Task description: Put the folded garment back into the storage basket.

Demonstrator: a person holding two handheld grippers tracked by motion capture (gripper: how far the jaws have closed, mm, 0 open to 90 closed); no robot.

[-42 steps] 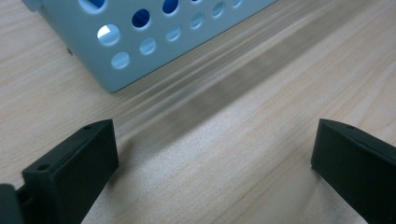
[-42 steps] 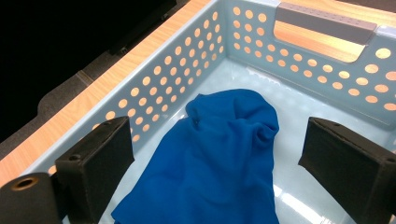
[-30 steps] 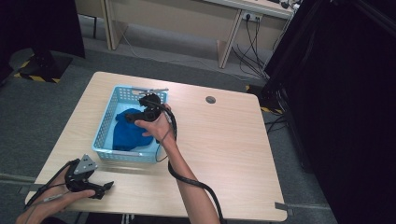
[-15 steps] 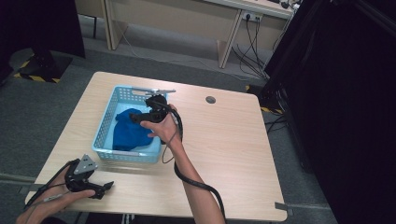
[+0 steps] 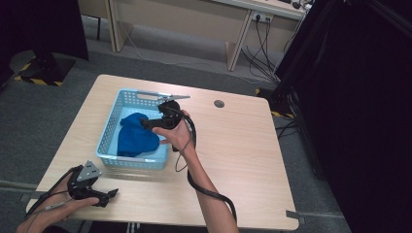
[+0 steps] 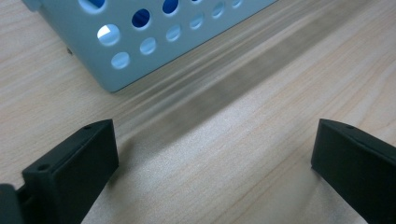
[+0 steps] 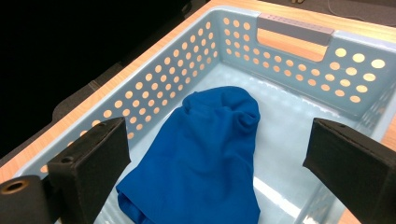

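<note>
Right tongs (image 5: 145,123) hang over the basket (image 5: 108,138), and we hold them in one hand (image 5: 176,136). Their jaws are spread wide with nothing between them. We see this best in the right gripper view, where the tongs (image 7: 215,163) point down at the cloth (image 7: 205,158). That blue cloth lies bunched up on the basket floor, right under the open jaws and not touching them. In the high view the cloth (image 5: 136,138) sits just past the tips of these tongs, toward the near end of the basket. A grey handle (image 7: 295,23) is on the basket wall (image 7: 154,84) far ahead of the tongs.

Left tongs (image 5: 111,194) are well apart from the right ones, low by the near edge of the bench (image 5: 243,145). We hold them in the other hand (image 5: 73,201). Their jaws are spread wide too, and they hold nothing. In the left gripper view we see only bare bench (image 6: 261,140) between the jaws, and a corner of the basket (image 6: 116,56) stands just ahead of the left tongs (image 6: 215,154). A black cable (image 5: 199,182) trails back from the right tongs along our arm.
</note>
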